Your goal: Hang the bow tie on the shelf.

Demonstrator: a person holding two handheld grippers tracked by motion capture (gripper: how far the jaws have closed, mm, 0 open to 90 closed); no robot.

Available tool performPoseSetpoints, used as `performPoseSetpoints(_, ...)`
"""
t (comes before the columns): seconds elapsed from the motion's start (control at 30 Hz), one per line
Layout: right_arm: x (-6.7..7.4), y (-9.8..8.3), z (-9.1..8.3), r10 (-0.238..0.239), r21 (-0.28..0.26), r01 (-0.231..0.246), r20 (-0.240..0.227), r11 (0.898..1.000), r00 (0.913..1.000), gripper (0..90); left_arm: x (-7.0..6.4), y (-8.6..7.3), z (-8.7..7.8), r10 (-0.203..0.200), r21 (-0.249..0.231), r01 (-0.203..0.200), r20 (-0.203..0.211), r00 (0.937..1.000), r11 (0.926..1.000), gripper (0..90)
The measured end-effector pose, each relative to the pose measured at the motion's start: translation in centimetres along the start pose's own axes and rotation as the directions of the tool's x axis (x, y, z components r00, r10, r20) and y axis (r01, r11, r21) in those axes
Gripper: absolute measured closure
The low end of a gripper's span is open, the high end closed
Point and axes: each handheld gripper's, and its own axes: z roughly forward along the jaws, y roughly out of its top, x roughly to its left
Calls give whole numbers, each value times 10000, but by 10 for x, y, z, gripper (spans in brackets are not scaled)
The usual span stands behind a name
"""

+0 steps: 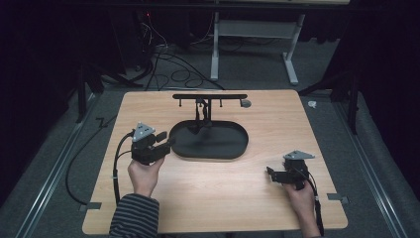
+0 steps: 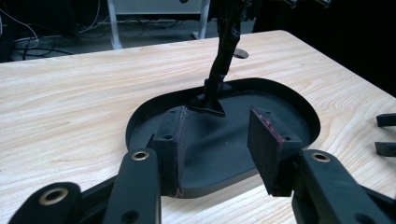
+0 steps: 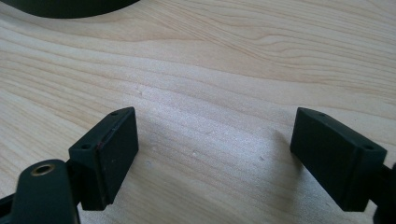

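Note:
A black oval tray point(image 1: 233, 148) lies in the middle of the wooden table, with a thin black post point(image 1: 202, 113) rising from its far side and a crossbar point(image 1: 210, 96) on top. My left gripper point(image 1: 170, 144) hovers at the tray's left rim, pointing right. In the left gripper view it point(image 2: 219, 140) stands open above the near rim of the tray point(image 2: 140, 114), pads apart from it, with the post point(image 2: 222, 65) beyond. My right gripper point(image 1: 270, 173) rests near the table's front right; it point(image 3: 215, 140) is open wide over bare wood.
A small grey round spot point(image 1: 245, 103) sits on the table by the crossbar's right end. The right gripper's jaw tips point(image 2: 385, 135) show at the left gripper view's right edge. A white table frame point(image 1: 215, 44) and cables point(image 1: 173, 69) lie on the floor beyond.

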Motion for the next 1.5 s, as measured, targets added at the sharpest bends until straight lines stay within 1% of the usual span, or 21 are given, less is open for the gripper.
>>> performPoseSetpoints(0.3,0,0,0,3,0,-3,4,10000,10000,163,2,-7,-7,-132,-58,132,-16,9999,9999,574)
performPoseSetpoints(0.5,0,0,0,2,-1,-2,2,10000,10000,163,5,-14,-10,-345,-3,345,-95,9994,9994,573)
performPoseSetpoints(0.57,0,0,0,-3,2,3,5,10000,10000,163,5,-15,-10,-348,-6,348,-125,9993,9994,573)
performPoseSetpoints(0.67,0,0,0,5,1,-5,6,10000,10000,163,7,-19,-13,-465,-52,465,-160,9988,9989,573)
performPoseSetpoints(0.77,0,0,0,3,0,-3,4,10000,10000,163,8,-21,-13,-508,-4,508,-184,9985,9987,573)
performPoseSetpoints(1.1,0,0,0,5,0,-5,4,10000,10000,163,15,-33,-19,-840,34,841,-333,9959,9964,570)
performPoseSetpoints(1.3,0,0,0,5,1,-5,6,10000,10000,163,17,-37,-21,-928,17,929,-378,9950,9957,568)
performPoseSetpoints(1.5,0,0,0,9,1,-9,10,10000,10000,163,20,-42,-20,-1047,165,1054,-409,9937,9943,568)
